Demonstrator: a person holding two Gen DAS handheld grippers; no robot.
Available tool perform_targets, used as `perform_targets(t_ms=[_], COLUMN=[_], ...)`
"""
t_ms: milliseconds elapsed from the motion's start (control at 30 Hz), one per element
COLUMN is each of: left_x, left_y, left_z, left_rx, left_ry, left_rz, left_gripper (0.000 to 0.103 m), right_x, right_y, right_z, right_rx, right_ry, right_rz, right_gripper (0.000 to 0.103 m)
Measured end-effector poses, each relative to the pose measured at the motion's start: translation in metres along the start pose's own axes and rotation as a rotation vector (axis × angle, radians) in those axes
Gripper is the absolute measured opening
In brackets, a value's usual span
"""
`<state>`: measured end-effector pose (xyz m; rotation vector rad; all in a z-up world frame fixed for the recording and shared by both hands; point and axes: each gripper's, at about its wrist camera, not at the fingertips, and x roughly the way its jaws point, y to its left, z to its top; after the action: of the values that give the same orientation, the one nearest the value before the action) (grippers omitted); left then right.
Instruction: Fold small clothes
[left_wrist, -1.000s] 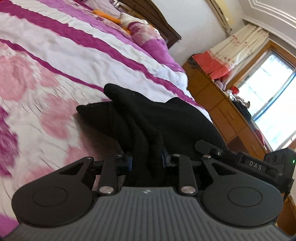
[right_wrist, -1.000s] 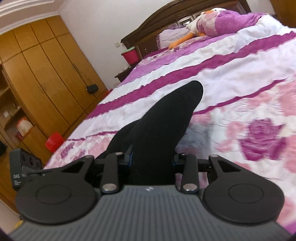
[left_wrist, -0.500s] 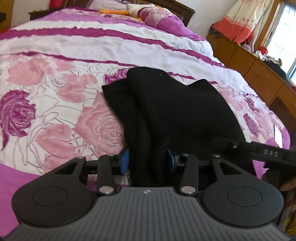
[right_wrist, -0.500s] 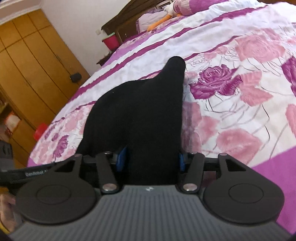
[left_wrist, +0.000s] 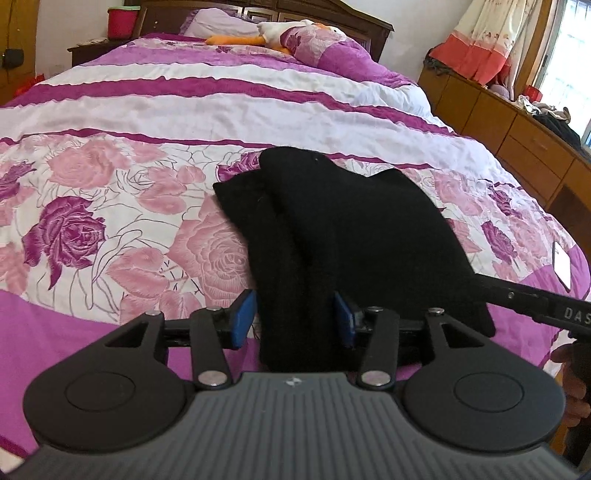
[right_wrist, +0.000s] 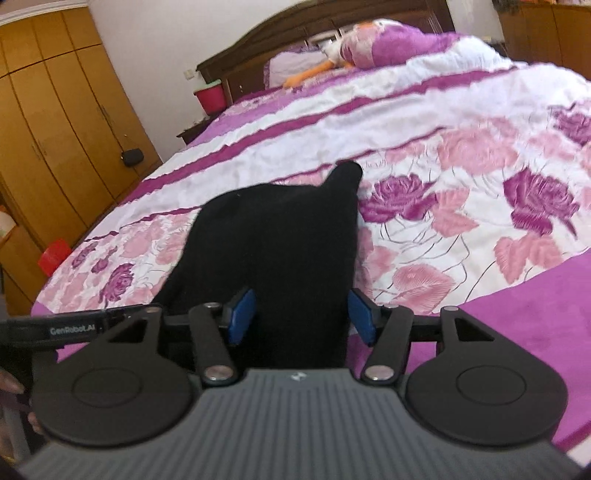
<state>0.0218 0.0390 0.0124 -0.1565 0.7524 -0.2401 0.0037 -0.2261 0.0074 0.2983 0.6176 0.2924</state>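
On right claw "DAS", on left claw "GenRobot.AI"

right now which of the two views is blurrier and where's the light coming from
Right wrist view: softer, with motion smear across the bedspread and headboard; the black garment shows no texture. Left wrist view: sharp, rose print crisp on the bedspread; daylight enters from the blown-out window at upper right; fisheye bends the dresser.
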Motion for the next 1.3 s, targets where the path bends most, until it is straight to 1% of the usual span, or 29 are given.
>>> perform_targets(t_ms=[200,233,267,333,367,467,567,700,867,1133,1300], left_x=[-0.022,-0.025,-0.028,-0.033,-0.035,-0.038,-0.039,-0.031,-0.018,-0.003,0.002], left_y=[-0.013,-0.016,-0.018,-0.024,-0.026,-0.031,-0.034,-0.037,-0.043,-0.050,-0.052], left_z=[-0.008,-0.010,-0.013,-0.017,-0.019,-0.025,-0.032,-0.036,-0.040,-0.048,-0.051], left_rx=[0.001,0.005,0.009,0.019,0.024,0.027,0.029,0.029,0.047,0.073,0.069], left_ry=[-0.024,-0.028,-0.029,-0.035,-0.038,-0.041,-0.038,-0.018,-0.006,0.037,0.049], left_rz=[0.033,0.041,0.050,0.067,0.080,0.112,0.116,0.129,0.175,0.209,0.226], left_gripper=[0.071,0.075,0.078,0.080,0.081,0.083,0.084,0.085,0.085,0.085,0.085], right_x=[-0.025,-0.029,-0.033,-0.039,-0.042,-0.046,-0.047,-0.042,-0.032,-0.024,-0.021], right_y=[0.015,0.017,0.019,0.022,0.022,0.026,0.030,0.033,0.032,0.021,0.020], right_z=[-0.008,-0.011,-0.012,-0.016,-0.018,-0.024,-0.033,-0.042,-0.049,-0.055,-0.056], right_rx=[-0.035,-0.039,-0.039,-0.030,-0.025,-0.028,-0.046,-0.049,-0.068,-0.005,-0.015], right_ry=[-0.039,-0.051,-0.065,-0.093,-0.099,-0.094,-0.089,-0.076,-0.055,-0.001,0.007], right_rz=[-0.013,-0.024,-0.036,-0.052,-0.052,-0.049,-0.066,-0.083,-0.107,-0.115,-0.133], right_gripper=[0.062,0.066,0.074,0.079,0.079,0.079,0.079,0.079,0.079,0.079,0.079])
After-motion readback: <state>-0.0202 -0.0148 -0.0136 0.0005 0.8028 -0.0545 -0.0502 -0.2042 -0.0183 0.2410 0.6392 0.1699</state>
